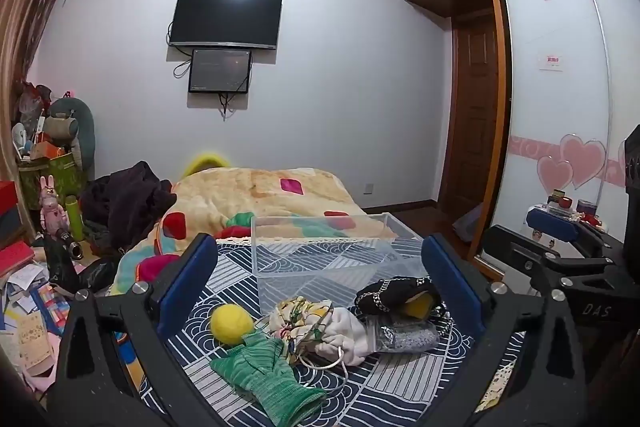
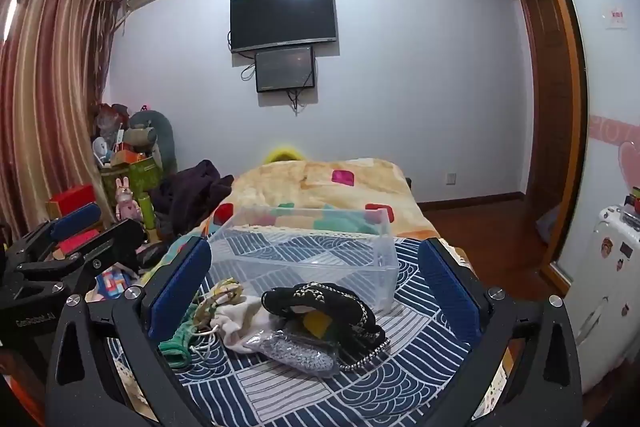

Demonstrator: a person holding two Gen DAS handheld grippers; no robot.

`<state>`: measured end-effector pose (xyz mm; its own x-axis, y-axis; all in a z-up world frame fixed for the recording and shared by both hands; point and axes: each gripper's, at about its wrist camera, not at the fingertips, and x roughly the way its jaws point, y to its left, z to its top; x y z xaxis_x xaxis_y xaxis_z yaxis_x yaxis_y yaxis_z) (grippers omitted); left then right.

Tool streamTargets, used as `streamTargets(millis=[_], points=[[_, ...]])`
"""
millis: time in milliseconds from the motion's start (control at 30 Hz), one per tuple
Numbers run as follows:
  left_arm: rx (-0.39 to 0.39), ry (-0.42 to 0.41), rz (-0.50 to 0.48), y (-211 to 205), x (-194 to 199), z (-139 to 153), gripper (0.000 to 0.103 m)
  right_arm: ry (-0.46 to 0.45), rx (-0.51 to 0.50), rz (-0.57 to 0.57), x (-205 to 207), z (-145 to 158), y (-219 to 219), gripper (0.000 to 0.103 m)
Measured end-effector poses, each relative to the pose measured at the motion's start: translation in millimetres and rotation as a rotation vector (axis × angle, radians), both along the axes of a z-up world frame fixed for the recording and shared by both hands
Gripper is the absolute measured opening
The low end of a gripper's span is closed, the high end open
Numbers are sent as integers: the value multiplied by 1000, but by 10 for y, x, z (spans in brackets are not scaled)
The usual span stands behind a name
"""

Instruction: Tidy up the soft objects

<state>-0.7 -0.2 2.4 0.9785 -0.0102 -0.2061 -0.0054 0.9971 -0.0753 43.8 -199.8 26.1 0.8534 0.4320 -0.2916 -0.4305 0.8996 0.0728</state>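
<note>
The left gripper [image 1: 320, 277] and right gripper [image 2: 316, 283] both hover with fingers spread wide, holding nothing, above a patterned blue cloth [image 1: 392, 387]. Between the fingers lies a heap of soft things: a yellow ball [image 1: 231, 323], a green glove [image 1: 268, 379], a white pouch [image 1: 344, 335], a black bag [image 2: 320, 301]. Just behind them stands a clear plastic box [image 2: 304, 259] on the bed [image 2: 320, 183].

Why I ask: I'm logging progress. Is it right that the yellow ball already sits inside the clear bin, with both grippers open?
Not quite. The yellow ball lies on the patterned cloth outside the clear bin, as the left wrist view shows. Both grippers are open.
</note>
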Motion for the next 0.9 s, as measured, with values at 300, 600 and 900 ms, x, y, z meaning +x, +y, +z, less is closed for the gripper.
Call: streamTargets(millis=[300, 600, 900], points=[[6, -3, 2, -8, -19, 0, 103, -3, 0, 3, -31, 51, -6, 103], [7, -3, 6, -19, -11, 6, 103, -10, 1, 6, -76, 68, 18, 103], [6, -5, 8, -19, -12, 10, 103, -12, 1, 5, -80, 68, 19, 103]])
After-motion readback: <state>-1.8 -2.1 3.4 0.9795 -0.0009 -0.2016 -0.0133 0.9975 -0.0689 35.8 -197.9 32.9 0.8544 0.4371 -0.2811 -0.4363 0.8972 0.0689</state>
